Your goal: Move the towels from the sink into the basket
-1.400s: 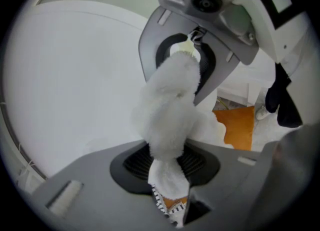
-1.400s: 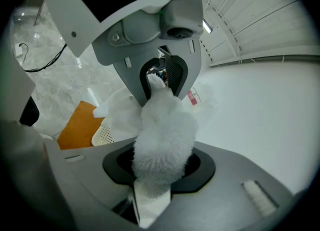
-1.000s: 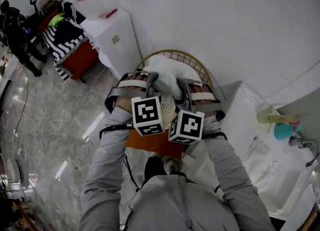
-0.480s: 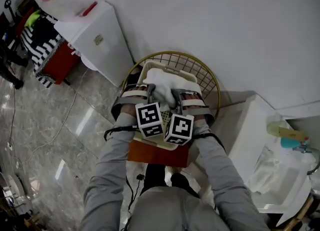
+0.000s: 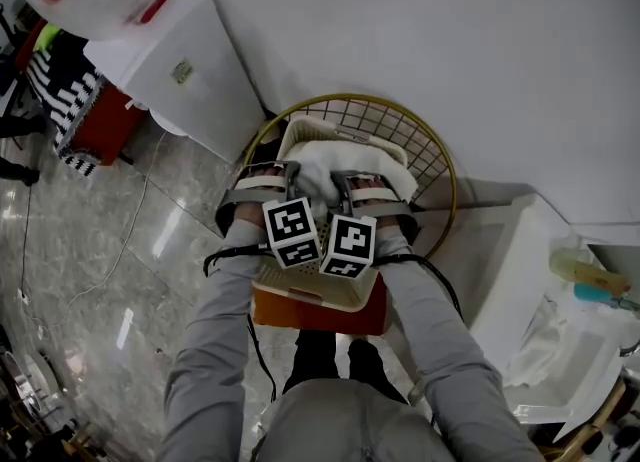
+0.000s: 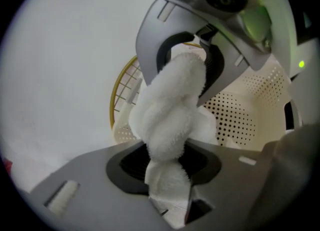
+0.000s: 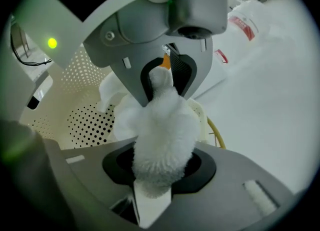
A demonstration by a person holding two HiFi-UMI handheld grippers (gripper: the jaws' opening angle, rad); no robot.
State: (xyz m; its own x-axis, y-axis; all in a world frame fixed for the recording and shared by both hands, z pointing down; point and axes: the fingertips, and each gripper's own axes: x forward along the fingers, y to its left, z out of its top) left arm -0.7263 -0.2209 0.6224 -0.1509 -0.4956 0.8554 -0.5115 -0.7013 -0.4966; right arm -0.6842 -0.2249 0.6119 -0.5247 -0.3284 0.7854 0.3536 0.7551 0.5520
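Grey tiled floor and white wall are being viewed from above, sink (image 5: pixel 590 405) at the right edge. The placing step is being carried out. One white towel (image 5: pixel 330 162) is being held bunched at the far end of the cream perforated basket (image 5: pixel 300 295), apparently partly inside it. The basket is being carried on a red stool (image 5: pixel 320 314) and overlaps a gold wire frame (image 5: pixel 425 145).

The left gripper (image 6: pixel 172 107) is being kept narrow on the towel, though its jaws have just been opening slightly with the towel between them. The right gripper (image 7: pixel 160 125) is being kept pinched narrow on the same towel.

Next, both would likely need to be opened fully and lifted clear. More white cloth (image 5: pixel 545 340) seems to be lying in the sink.
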